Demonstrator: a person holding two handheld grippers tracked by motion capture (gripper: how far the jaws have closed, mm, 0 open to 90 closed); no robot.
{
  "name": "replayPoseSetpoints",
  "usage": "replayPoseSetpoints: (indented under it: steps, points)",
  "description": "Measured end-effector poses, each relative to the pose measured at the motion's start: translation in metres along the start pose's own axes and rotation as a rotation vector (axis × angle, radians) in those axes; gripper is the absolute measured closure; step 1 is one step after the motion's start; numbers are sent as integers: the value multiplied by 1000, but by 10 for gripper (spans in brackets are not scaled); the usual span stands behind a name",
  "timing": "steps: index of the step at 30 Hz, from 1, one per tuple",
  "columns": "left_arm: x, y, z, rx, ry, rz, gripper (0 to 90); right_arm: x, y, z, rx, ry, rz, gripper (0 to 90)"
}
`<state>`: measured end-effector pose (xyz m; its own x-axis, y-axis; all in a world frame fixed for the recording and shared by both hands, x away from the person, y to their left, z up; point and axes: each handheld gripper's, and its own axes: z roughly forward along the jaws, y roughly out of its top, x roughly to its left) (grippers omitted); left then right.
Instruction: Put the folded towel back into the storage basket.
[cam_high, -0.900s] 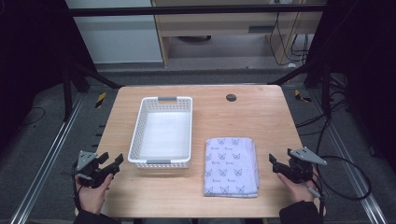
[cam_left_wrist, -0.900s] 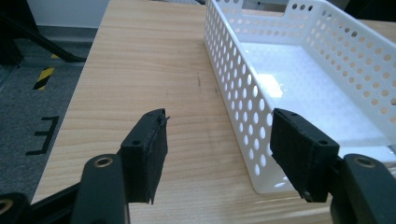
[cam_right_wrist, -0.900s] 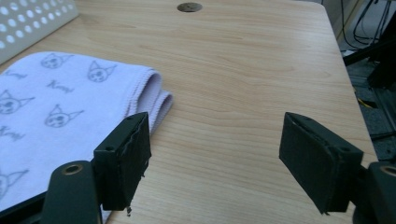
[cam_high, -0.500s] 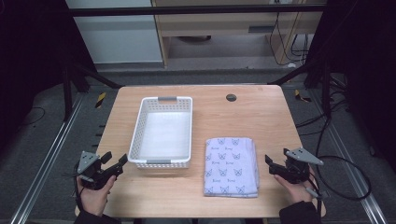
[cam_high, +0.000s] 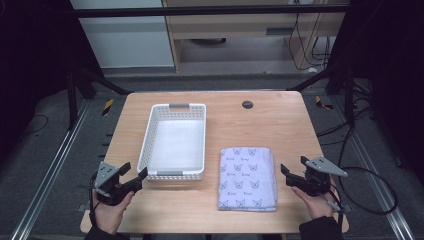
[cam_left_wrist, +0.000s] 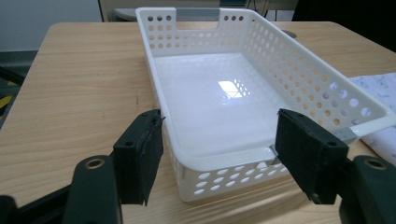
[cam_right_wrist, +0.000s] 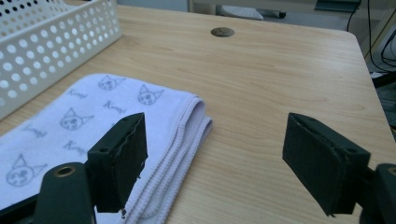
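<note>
Fingers on both your grippers stand wide apart, empty: left gripper (cam_high: 134, 176) facing the basket (cam_high: 176, 141), right gripper (cam_high: 293, 171) beside the towel (cam_high: 247, 178) folded flat on the bench (cam_high: 280, 125). That towel looks soft, light and floppy; pinch its layered edge nearest you.

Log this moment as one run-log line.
left gripper: open, at basket near end | right gripper: open, beside folded towel | basket: empty | towel: flat on table

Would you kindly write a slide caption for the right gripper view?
Open right gripper facing the folded cat-print cloth on the wooden table, white basket beyond.
</note>
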<state>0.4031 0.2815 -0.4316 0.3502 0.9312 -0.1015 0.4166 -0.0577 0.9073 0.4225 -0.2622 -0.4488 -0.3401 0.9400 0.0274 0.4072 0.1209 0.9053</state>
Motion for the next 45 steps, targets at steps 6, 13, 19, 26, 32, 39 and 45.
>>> replayPoseSetpoints:
  steps: [6, 13, 19, 26, 32, 39, 45]
  points:
    - [-11, 5, 2, -2, -36, 3, 337, 3, 8, -2, -14, 23, 4, 211]
    - [-25, 14, 6, -7, -63, 30, 350, 2, 25, -5, -31, 34, -2, 212]
    - [-44, 31, 10, -36, -88, 48, 355, 3, 42, -6, -56, 43, -1, 213]
    - [-68, 46, 17, -57, -137, 61, 366, 5, 50, -5, -59, 45, 5, 225]
    - [-91, 52, 28, -59, -184, 63, 390, 2, 55, -3, -58, 43, 12, 232]
    - [-118, 53, 42, -42, -231, 78, 410, 1, 58, 2, -53, 51, 16, 255]
    - [-134, 54, 50, -52, -256, 62, 417, 1, 59, 6, -52, 60, 17, 274]
